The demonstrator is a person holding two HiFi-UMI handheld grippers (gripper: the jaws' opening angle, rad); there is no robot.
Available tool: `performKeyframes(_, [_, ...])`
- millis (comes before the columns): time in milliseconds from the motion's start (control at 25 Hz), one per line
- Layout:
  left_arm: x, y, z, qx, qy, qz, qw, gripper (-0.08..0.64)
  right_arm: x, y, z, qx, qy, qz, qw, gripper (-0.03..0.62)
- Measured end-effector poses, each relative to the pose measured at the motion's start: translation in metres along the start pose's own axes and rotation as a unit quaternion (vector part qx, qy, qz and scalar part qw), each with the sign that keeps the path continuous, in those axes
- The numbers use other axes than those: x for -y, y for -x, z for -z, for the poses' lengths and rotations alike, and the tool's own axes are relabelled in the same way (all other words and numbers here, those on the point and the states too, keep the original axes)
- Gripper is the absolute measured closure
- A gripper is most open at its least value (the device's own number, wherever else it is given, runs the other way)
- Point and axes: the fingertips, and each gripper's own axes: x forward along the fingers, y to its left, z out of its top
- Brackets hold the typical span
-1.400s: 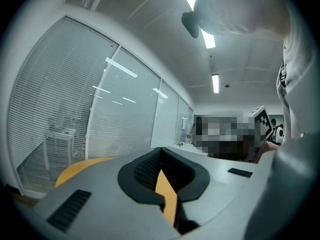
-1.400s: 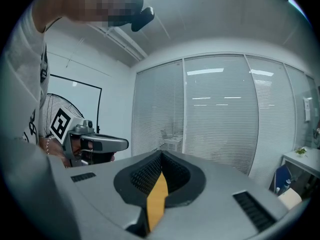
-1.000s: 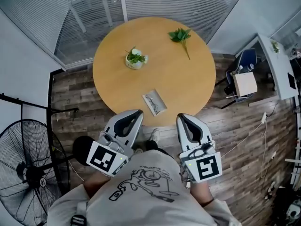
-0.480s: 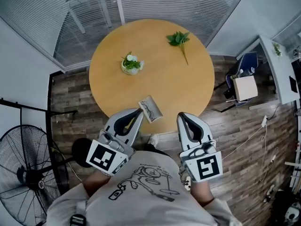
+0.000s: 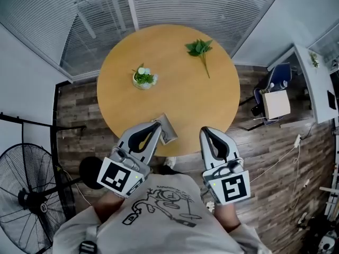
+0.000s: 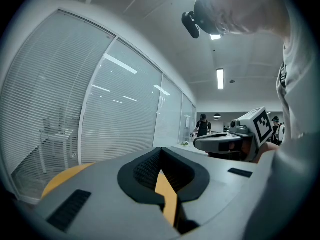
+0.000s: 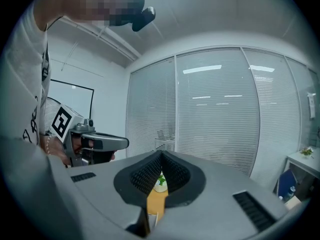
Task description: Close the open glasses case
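The open glasses case (image 5: 167, 129), grey with glasses lying in it, rests near the front edge of the round wooden table (image 5: 180, 94). My left gripper (image 5: 154, 125) is held at the table's edge, its tip just left of the case and covering part of it; whether it touches I cannot tell. In the left gripper view the left gripper (image 6: 160, 150) has its jaws together with nothing between them. My right gripper (image 5: 205, 130) hovers at the table's edge to the right of the case, apart from it. The right gripper (image 7: 161, 154) is likewise shut and empty.
A small potted plant (image 5: 143, 78) stands left of the table's middle and shows between the right jaws (image 7: 160, 180). A leafy green sprig (image 5: 200, 48) lies at the far side. A floor fan (image 5: 32, 194) stands at the left, a chair with a box (image 5: 276, 93) at the right.
The table and case have slid left and nearer in the head view. The case, earlier midway between the grippers, now lies at the left gripper's tip. Both grippers stay shut.
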Motion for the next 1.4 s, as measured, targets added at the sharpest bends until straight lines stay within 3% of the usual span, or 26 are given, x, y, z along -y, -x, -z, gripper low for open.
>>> performKeyframes(560, [-0.006, -0.038, 0.004, -0.001, 0.008, -0.005, 1.0000, 0.540, 0.033, -0.017, 0.009, -0.009, 0.002, -0.009, 1.000, 0.583])
performKeyframes(840, [-0.028, -0.035, 0.004, 0.001, 0.010, -0.008, 0.9999, 0.540, 0.025, -0.037, 0.009, -0.017, 0.005, -0.011, 1.000, 0.583])
performKeyframes(1040, [-0.048, -0.032, -0.002, 0.000, 0.012, 0.003, 0.9999, 0.540, 0.016, -0.061, -0.016, 0.027, -0.015, 0.011, 0.999, 0.583])
performKeyframes(1400, [-0.082, -0.018, -0.011, 0.006, 0.003, 0.016, 0.9998, 0.540, -0.008, -0.085, -0.022, 0.014, -0.002, 0.018, 1.000, 0.583])
